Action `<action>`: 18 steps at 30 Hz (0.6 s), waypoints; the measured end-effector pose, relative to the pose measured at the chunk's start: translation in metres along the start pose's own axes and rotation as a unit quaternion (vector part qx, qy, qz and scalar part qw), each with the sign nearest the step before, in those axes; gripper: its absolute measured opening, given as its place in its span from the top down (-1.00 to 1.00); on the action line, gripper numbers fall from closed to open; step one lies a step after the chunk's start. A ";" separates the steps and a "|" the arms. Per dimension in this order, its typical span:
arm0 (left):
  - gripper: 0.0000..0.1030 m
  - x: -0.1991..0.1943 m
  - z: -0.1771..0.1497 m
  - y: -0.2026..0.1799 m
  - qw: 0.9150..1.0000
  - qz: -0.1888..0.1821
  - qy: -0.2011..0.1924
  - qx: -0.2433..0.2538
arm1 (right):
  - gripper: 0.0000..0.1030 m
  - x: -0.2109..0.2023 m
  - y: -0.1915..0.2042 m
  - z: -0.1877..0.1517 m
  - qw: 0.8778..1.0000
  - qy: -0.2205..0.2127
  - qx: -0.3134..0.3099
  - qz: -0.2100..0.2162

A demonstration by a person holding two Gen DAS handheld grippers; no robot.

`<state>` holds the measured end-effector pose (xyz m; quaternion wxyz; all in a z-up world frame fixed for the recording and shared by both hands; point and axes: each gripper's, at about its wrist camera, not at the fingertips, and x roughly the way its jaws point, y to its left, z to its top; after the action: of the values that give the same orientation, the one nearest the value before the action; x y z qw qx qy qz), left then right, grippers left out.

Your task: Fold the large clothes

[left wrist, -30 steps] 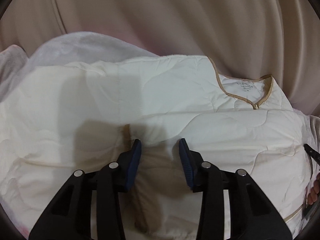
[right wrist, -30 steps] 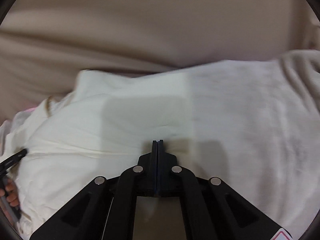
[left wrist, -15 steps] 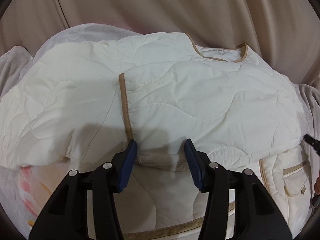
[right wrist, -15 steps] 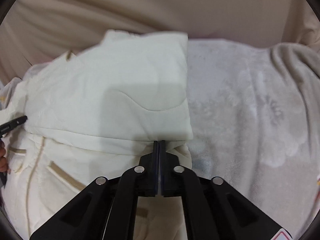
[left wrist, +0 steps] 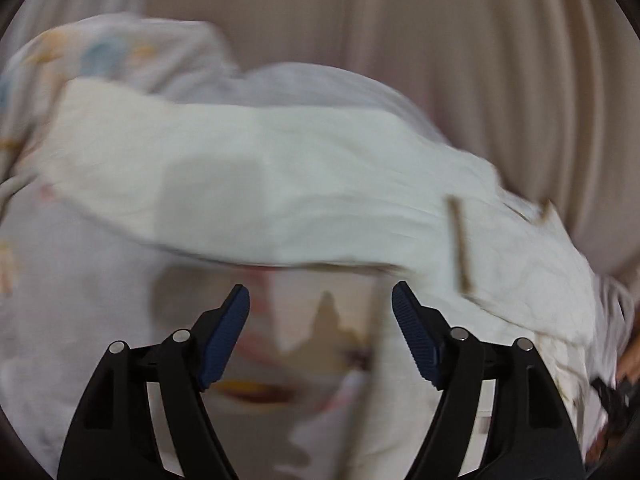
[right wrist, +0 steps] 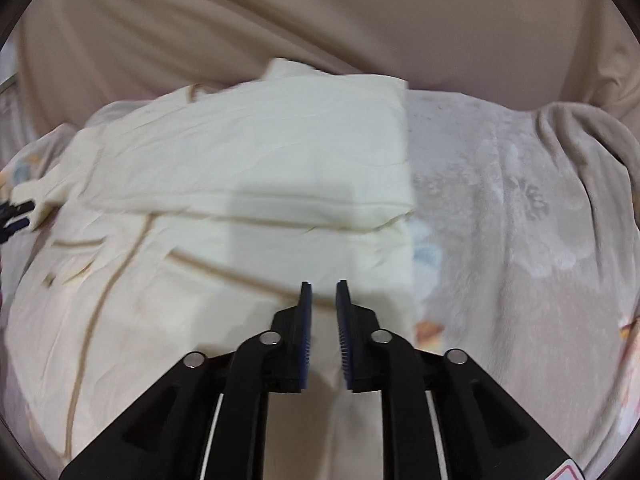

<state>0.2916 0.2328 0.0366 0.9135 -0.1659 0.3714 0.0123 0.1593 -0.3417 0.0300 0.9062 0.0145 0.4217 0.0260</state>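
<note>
We see the cream jacket (right wrist: 248, 168) lying folded on the blanket (right wrist: 520, 220), at 11 o'clock from our right gripper (right wrist: 323, 292). Both the right and the left gripper (left wrist: 320, 300) have jaws opening, with nothing between them.

The jacket (right wrist: 248, 184) is lying on the blanket (right wrist: 520, 240), its sleeve (right wrist: 256, 152) lying folded across its body; bare blanket is spreading toward three o'clock, the curtain (right wrist: 320, 20) hanging at twelve.

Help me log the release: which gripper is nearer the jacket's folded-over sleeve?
Right. The right gripper hovers just before the sleeve, jaws opening; the left gripper sits off its far end.
</note>
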 end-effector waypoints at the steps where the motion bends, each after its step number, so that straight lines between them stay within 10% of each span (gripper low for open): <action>1: -0.38 -0.002 0.002 0.018 1.000 0.016 0.000 -0.017 | 0.47 -0.005 0.004 -0.004 1.000 -0.004 -0.004 0.009; 3: -0.37 -0.003 0.003 0.032 0.999 0.013 0.003 -0.041 | 0.14 -0.001 0.012 0.000 1.000 -0.019 -0.004 0.012; 10: -0.38 0.020 0.013 -0.084 0.994 -0.102 0.021 0.037 | 0.17 0.031 -0.034 0.053 0.985 -0.047 0.166 0.014; 15: -0.38 0.069 0.012 -0.199 0.985 -0.111 0.026 0.132 | 0.63 0.049 -0.016 0.086 0.988 -0.073 0.130 0.028; 18: -0.38 0.113 -0.003 -0.226 0.984 -0.067 0.048 0.157 | 1.00 0.094 -0.022 0.081 0.994 -0.012 0.100 -0.042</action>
<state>0.4039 0.0065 0.0238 0.9081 -0.0450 0.4001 -0.1156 0.2826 -0.3583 0.0097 0.9054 0.0879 0.4118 -0.0546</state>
